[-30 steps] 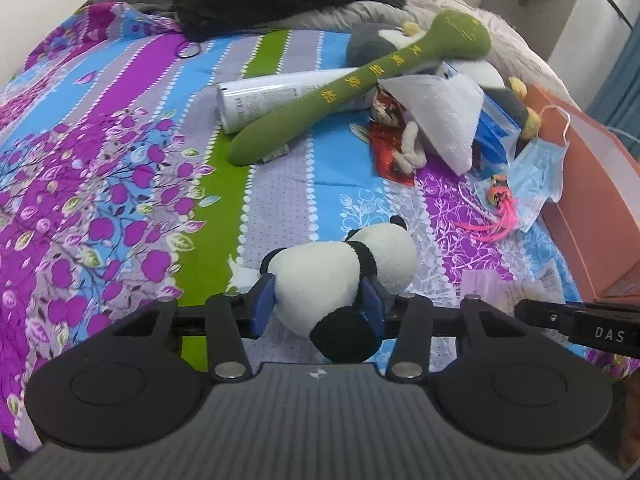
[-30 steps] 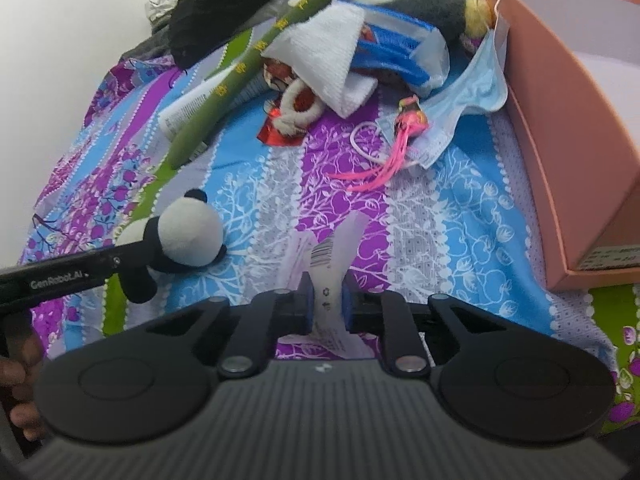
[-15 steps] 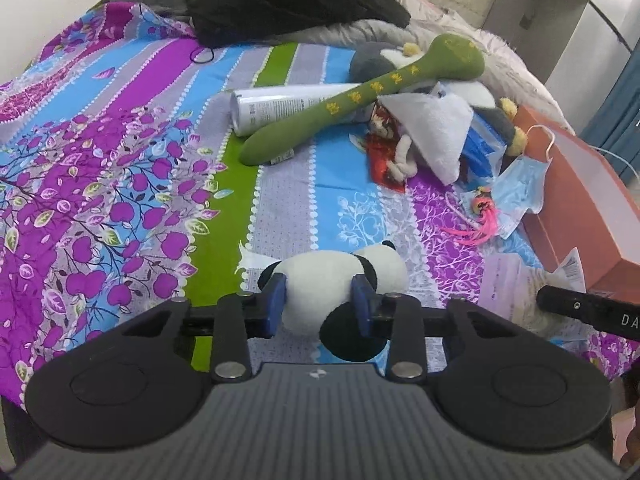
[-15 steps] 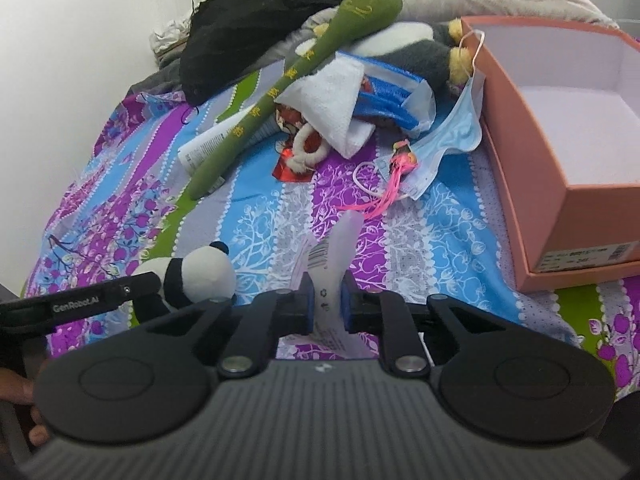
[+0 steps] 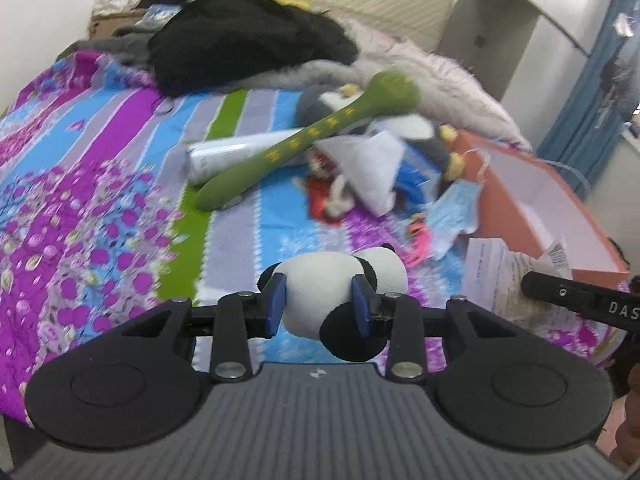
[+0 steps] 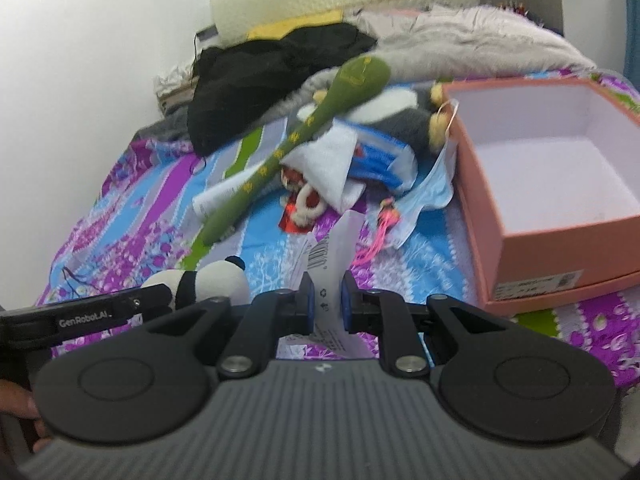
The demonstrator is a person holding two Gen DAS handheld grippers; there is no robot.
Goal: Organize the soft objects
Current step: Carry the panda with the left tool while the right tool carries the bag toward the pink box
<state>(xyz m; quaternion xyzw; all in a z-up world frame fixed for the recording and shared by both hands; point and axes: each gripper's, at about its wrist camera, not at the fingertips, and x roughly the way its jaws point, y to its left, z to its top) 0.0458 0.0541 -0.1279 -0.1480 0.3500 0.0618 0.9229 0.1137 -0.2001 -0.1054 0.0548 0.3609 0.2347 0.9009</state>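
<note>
Purple, blue and green stripes with white leaf prints cover the bedspread (image 5: 120, 208). At its far left, near the wall, lies a heap of black clothing (image 5: 240, 40) with grey fabric behind it. Further right a white tube (image 5: 224, 152) lies under a long green plush stick (image 5: 308, 140) with yellow characters along it, whose rounded head rests on a grey and white plush toy (image 6: 400, 116). Next comes a crumpled white cloth (image 5: 368, 164) over a red and white item too blurred to name, then a blue face mask (image 5: 456, 208) draped against the salmon-pink box (image 6: 560, 248), which stands open with a pale, bare inside at the right. A pink tassel (image 6: 380, 232) lies just in front of the mask.

Left gripper (image 5: 318, 300): its 2 blue pads press into the white belly of a small panda plush (image 5: 320, 292), which is clear of the bedspread, its black limb hanging below the fingers and its black-eared head pointing right, toward the box.

Right gripper (image 6: 325, 304): its jaws are nearly together, clamped on a thin white paper slip (image 6: 332, 248) printed with a barcode, which stands up between the pads, in front of the mask and the box's near corner.
</note>
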